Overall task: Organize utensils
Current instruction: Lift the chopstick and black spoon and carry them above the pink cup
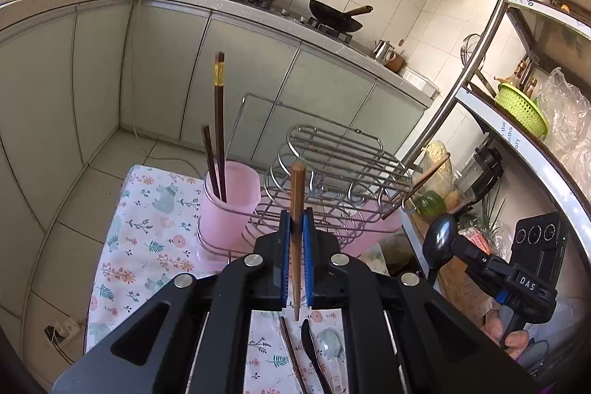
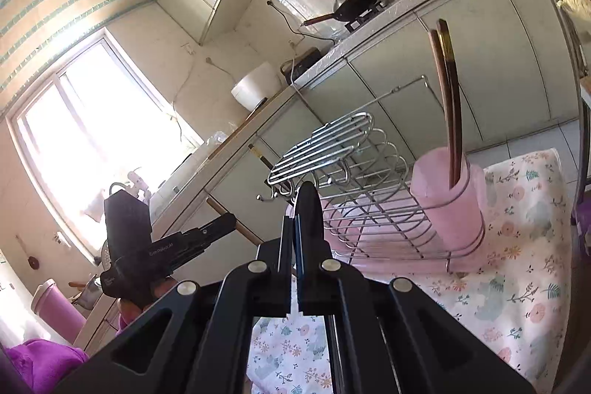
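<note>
My left tool was clamped on a light wooden chopstick, blue pads nearly together with the stick pinched between them. Its long axis ran roughly upright in the left wrist view, blunt end up, pointed tip down past the pads, hanging above the floral cloth on the tabletop. My right tool was fully closed on a black spoon; in its own view only the dark bowl showed edge-on, sticking forward beyond the fingers.

Only the left view showed that spoon's bowl face-on, off to the right, pointing up and left from the right tool, with a hand on the grip below. Only the left view also showed the leftovers on the cloth under my tool: a dark chopstick, a black utensil and a clear plastic spoon, all lying lengthwise toward the camera.

The right view alone showed the window and the left tool from the side with the chopstick crossing it.

Both views showed the wire dish rack with the pink cup at its end. Two dark chopsticks stood in the cup, near upright, leaning slightly.
</note>
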`<state>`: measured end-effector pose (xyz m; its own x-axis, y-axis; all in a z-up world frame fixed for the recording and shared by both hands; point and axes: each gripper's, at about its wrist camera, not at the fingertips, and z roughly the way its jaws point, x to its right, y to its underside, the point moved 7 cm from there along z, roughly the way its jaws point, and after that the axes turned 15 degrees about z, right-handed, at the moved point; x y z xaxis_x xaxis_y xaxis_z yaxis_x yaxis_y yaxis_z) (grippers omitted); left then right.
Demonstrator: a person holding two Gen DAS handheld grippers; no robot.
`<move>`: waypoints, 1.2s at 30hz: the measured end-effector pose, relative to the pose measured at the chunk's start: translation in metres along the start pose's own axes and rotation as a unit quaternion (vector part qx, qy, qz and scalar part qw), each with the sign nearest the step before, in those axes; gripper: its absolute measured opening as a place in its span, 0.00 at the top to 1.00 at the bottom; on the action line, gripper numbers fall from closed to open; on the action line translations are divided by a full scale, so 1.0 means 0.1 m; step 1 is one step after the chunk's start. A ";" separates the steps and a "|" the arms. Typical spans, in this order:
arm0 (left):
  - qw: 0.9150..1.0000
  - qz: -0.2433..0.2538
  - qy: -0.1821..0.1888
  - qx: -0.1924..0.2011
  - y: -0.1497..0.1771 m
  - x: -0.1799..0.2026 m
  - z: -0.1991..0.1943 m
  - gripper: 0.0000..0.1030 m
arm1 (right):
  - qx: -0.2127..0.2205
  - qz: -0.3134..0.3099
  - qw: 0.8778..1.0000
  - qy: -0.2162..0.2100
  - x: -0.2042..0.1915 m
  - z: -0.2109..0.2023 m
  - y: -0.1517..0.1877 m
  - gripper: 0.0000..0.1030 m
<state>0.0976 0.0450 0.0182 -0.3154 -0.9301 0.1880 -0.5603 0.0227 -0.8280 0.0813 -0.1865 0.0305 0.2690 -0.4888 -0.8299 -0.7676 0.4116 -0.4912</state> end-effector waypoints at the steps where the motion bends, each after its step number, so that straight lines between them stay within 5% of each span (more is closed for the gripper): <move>1: 1.000 0.000 -0.001 0.003 -0.03 0.00 -0.01 0.95 | 0.004 -0.004 1.000 0.000 -0.02 -0.01 -0.03 0.99; 17: 0.999 0.005 -0.017 0.038 -0.38 -0.13 -0.11 0.95 | 0.053 -0.033 0.998 0.000 -0.27 -0.18 -0.53 0.99; 36: 0.994 0.034 -0.014 0.100 -0.86 -0.09 -0.40 0.95 | 0.162 -0.098 0.982 -0.002 -0.62 -0.32 -1.17 0.99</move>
<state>0.1176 0.0656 0.1086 -0.3243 -0.9388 0.1163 -0.3740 0.0143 -0.9273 0.1360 -0.2289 0.1481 0.3949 -0.5806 -0.7120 -0.4760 0.5336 -0.6991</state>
